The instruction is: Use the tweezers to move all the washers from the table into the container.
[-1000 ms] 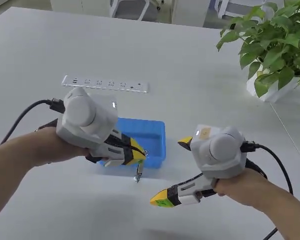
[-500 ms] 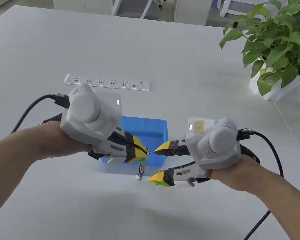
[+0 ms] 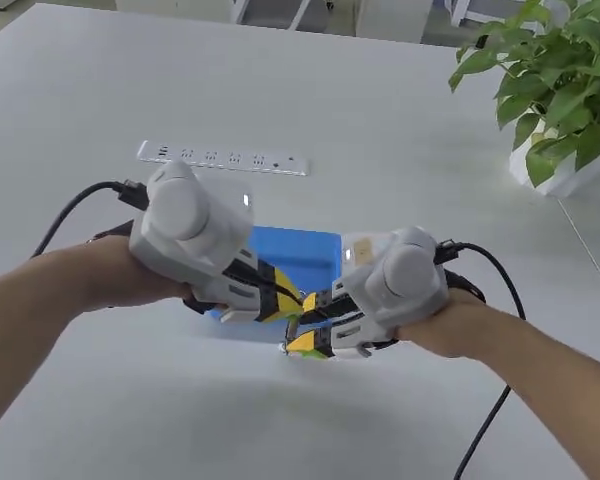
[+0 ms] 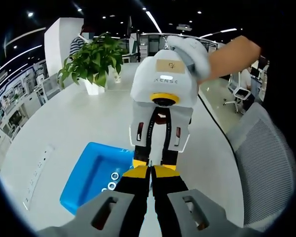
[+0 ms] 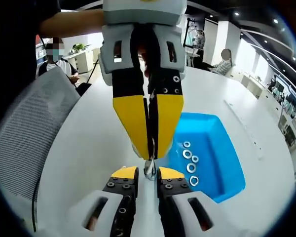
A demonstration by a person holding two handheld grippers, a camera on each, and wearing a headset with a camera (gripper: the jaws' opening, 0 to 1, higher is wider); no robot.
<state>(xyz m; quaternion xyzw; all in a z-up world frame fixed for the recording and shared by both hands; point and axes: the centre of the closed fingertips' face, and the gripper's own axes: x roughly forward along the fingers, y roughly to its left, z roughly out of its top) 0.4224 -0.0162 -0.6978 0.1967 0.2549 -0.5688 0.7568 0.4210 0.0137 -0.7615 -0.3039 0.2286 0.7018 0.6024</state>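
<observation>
Right gripper (image 3: pixel 308 322) is closing in nose to nose on the left gripper (image 3: pixel 288 303), which is clamping the tweezers (image 5: pixel 150 157) upright beside the container (image 5: pixel 227 168) holding washers (image 5: pixel 190 160), while the right jaws are straddling the tips, grip unclear.

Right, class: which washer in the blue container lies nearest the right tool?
The washer at the row's near end, closest to the right tool; the other washers lie farther along the blue container.
</observation>
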